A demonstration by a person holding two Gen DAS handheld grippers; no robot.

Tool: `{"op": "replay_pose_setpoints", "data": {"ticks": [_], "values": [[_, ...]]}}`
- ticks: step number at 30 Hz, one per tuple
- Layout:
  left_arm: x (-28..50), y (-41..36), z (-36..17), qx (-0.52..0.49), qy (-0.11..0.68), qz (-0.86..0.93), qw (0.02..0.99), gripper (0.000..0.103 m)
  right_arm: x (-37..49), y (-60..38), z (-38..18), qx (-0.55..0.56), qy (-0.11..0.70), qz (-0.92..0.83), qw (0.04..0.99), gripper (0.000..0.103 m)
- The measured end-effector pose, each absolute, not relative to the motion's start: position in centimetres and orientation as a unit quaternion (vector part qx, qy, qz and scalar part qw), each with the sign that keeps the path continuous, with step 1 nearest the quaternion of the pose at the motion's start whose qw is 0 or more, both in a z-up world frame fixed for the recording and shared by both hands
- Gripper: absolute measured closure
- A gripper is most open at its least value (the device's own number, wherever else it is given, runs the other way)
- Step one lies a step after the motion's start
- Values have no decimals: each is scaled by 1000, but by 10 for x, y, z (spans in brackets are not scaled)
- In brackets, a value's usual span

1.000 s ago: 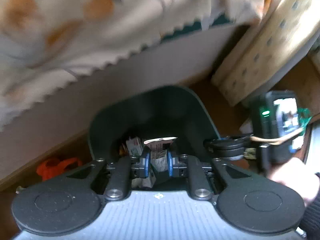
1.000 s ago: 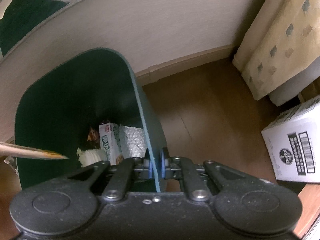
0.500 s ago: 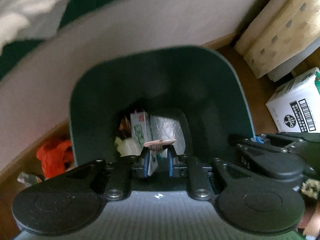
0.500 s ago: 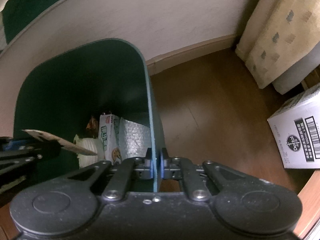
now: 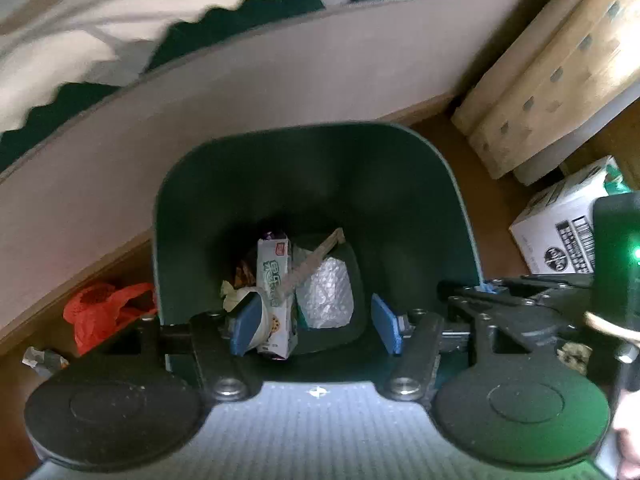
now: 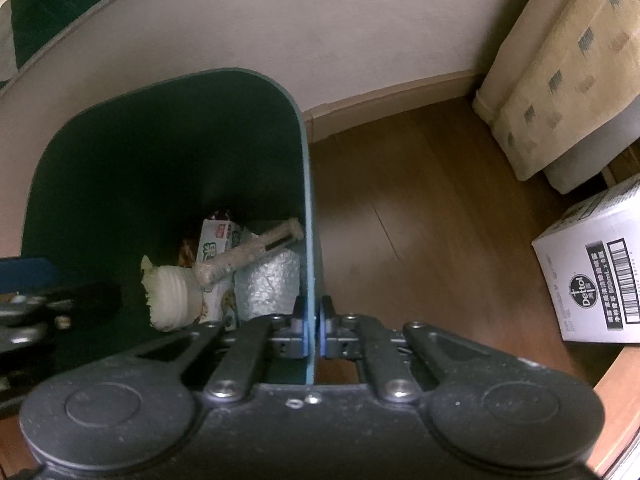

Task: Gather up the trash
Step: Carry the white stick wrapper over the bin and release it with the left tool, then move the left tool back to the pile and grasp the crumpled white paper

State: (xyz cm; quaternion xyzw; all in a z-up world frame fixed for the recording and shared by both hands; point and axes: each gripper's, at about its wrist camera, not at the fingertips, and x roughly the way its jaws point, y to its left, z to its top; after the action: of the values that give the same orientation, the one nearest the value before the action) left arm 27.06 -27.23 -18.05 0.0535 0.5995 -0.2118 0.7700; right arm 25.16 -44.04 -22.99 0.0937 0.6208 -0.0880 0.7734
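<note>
— Well, what's below the left gripper (image 5: 316,326)?
— Its jaws are spread over one dark-green plastic bin (image 5: 400,184); inside lie a glossy biscuit pack (image 5: 274,280), crinkly bubble wrap (image 5: 326,296) and one flat cardboard strip (image 5: 312,266).
— Right gripper (image 6: 313,330)?
— Pinching the bin's thin side wall.

Wall (image 6: 320,40): pale, plain, with a light baseboard (image 6: 392,102) along its foot.
Floor (image 6: 420,220): brown wood planks.
Corner furniture (image 6: 560,80): beige patterned upholstered piece beside the wall.
Cardboard box (image 6: 596,268): white, barcode printed, standing on the floor.
Light: dim, soft.
</note>
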Motion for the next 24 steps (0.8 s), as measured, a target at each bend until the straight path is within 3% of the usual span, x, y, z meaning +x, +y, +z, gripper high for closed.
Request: {"op": "replay_pose_setpoints", "data": {"ticks": [5,8,14,24], "values": [[262,-245,-159,32,585,-210,782,43,257,-440,-228,91,625,-89,770,99],[255,-222,-147,15,575,-203,793,35,260,-437,-227,90,626,-93,769,99],[239,-164,-128,-12,559,-172,811,35,264,-419,-225,52,632,-90,768,99],[230,-56,-129,-35,528,-50,847,28,269,-385,-219,-20,635,-87,768,99]]}}
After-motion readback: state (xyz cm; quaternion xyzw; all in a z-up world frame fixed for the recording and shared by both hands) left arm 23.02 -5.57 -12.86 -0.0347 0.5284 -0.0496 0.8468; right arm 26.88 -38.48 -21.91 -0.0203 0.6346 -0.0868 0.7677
